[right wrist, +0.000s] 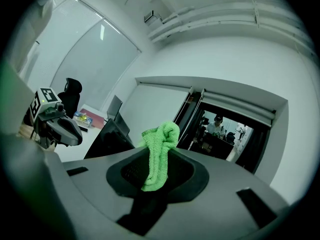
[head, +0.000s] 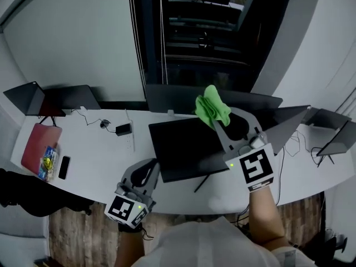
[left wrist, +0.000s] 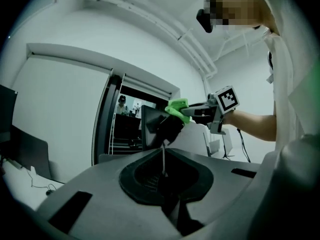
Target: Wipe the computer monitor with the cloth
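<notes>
Wiping is judged about to begin: the cloth (head: 211, 109) is pinched in the right gripper (head: 221, 125) at the monitor's (head: 186, 149) upper right corner, contact unconfirmed. The left gripper (head: 146, 172) is closed, empty and kept low, clear of the screen.

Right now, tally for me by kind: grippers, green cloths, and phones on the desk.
Grippers: 2, the left gripper and the right gripper
Green cloth: 1, in the right gripper's jaws
Phone: 1, on the desk
Total: 4
</notes>
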The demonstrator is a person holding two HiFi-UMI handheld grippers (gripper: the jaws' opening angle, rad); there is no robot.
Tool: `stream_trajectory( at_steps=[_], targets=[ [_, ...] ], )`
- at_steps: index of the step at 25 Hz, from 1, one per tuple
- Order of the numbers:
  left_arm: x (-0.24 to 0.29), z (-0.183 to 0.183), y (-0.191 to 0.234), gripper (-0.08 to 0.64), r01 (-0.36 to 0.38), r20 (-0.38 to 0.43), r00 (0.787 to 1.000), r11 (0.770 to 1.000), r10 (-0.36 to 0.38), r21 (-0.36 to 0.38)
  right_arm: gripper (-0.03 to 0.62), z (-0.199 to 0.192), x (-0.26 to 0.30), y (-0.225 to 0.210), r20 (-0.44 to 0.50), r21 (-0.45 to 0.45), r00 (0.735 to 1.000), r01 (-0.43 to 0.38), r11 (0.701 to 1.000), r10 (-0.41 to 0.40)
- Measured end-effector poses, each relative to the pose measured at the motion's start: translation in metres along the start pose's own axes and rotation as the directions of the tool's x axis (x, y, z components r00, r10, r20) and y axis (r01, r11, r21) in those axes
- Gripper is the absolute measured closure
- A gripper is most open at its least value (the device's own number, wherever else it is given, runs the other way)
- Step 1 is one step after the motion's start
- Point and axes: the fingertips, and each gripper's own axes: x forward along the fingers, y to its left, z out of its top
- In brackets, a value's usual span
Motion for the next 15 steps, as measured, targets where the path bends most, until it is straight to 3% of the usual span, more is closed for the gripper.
stream_trajectory(
  at_steps=[9, 15],
  targets=[
    [0.024, -0.008, -0.016, 0.534, 0.085, 0.007, 0.996, 0.996, -0.084, -0.022, 0.522, -0.006, -0.006, -0.012, 0.010, -0.002, 0.999, 0.038, 0.999, -0.038],
    [0.029, -0.013, -0.014, 0.534, 0.096, 0.023, 0.995, 0.995, -0.095, -0.017, 0.522, -0.012, -0.004, -0.012, -0.002, -0.018, 0.999, 0.037, 0.999, -0.037]
  ],
)
